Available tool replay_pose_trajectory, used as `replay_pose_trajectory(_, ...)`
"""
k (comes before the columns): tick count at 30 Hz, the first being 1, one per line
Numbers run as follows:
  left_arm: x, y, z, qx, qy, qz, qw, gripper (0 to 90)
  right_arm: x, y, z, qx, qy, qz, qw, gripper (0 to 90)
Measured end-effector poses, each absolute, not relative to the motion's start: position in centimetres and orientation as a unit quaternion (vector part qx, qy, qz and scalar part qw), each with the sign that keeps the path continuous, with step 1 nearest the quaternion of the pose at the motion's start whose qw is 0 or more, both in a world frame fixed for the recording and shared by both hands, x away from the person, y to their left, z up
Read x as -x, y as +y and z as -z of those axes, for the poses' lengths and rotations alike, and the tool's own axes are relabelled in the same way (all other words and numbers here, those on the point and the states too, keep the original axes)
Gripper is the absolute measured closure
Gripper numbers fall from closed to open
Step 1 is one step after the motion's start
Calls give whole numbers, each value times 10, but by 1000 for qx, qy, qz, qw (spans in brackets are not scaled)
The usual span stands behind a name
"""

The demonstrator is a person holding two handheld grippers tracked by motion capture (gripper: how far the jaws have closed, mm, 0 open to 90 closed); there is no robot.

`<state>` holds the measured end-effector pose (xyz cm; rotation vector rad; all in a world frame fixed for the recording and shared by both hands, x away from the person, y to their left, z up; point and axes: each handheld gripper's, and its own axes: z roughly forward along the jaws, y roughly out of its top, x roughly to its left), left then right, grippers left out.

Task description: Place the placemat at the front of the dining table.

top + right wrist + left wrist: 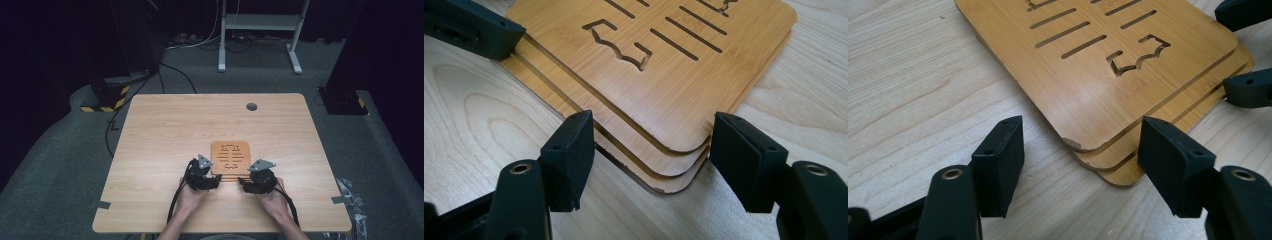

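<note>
A stack of three bamboo boards [230, 156] with cut-out slots lies flat on the wooden table [165, 130], slightly fanned at its near edge. My left gripper [206, 181] is open at the stack's near left corner [1098, 150], its jaws spread to either side of that corner. My right gripper [250, 184] is open at the near right corner [669, 170], with one jaw touching the boards' edge. Neither gripper holds anything. The other gripper's black fingers [1248, 87] show at the far side of each gripper view.
A grey round cable port [251, 106] is set into the table's far side. Beyond the table stand a white frame [260, 30] and a yellow-and-black striped base [107, 97] on grey carpet. Bits of tape [100, 204] mark the table's near corners.
</note>
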<state>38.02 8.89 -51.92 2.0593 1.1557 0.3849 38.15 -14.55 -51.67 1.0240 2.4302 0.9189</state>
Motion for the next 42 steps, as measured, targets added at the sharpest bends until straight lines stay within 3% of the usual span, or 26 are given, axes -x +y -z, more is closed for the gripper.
replay_pose_trajectory(42,-382,96,519,-787,464,-141,381,334,-383,-143,510,-359,851,-343,170,302)
